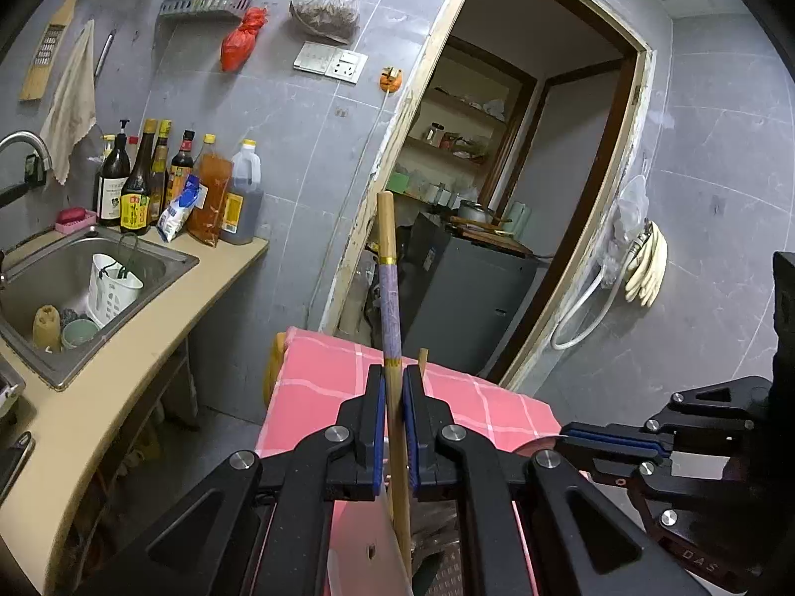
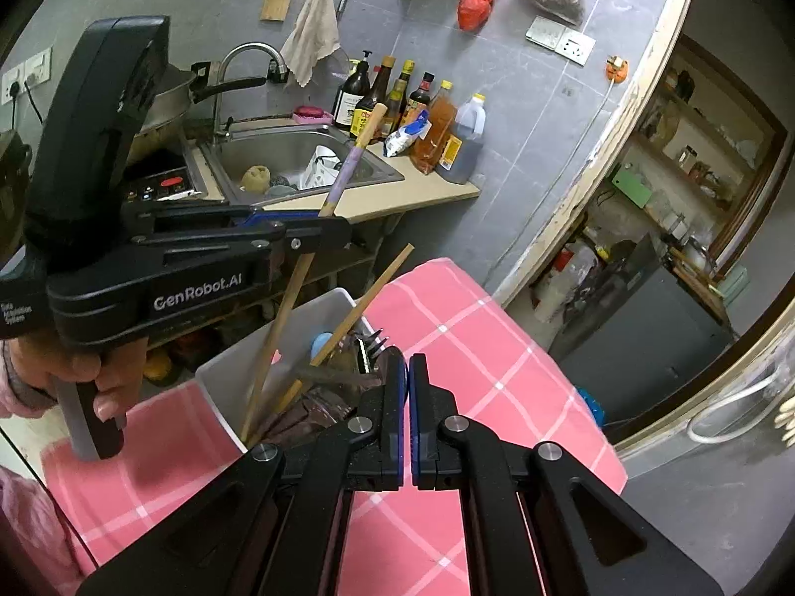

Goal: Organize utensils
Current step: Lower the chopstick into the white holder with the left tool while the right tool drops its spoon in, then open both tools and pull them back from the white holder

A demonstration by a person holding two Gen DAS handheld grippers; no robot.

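Left wrist view: the black left gripper [image 1: 394, 412], blue pads nearly together, clamps one long wooden-handled utensil with a purple wrap and gold bands [image 1: 389, 293], held near upright over the pink checked tablecloth [image 1: 323, 387]. Its lower end runs down w/ a pale blade [image 1: 377, 556] at the frame's bottom.

Right wrist view: same utensil [image 2: 343, 179] passes thru the left gripper [image 2: 318, 228] and down into a white rectangular plastic bin [image 2: 318, 308] sitting on the cloth [image 2: 472, 357]. A 2nd plain wooden stick [image 2: 367, 303] leans in the bin beside it, plus one fork [image 2: 378, 338], tines up, and a blue round item [image 2: 320, 342]; other dark pieces in there can't be counted. The person's left hand [image 2: 84, 372] grips the tool's handle.

Right gripper [image 2: 408, 387] hangs just beside the bin, jaws closed to a thin slit, nothing between them.

Behind: one steel sink [image 2: 298, 149] and approx. seven sauce bottles [image 2: 397, 99] on the beige counter.
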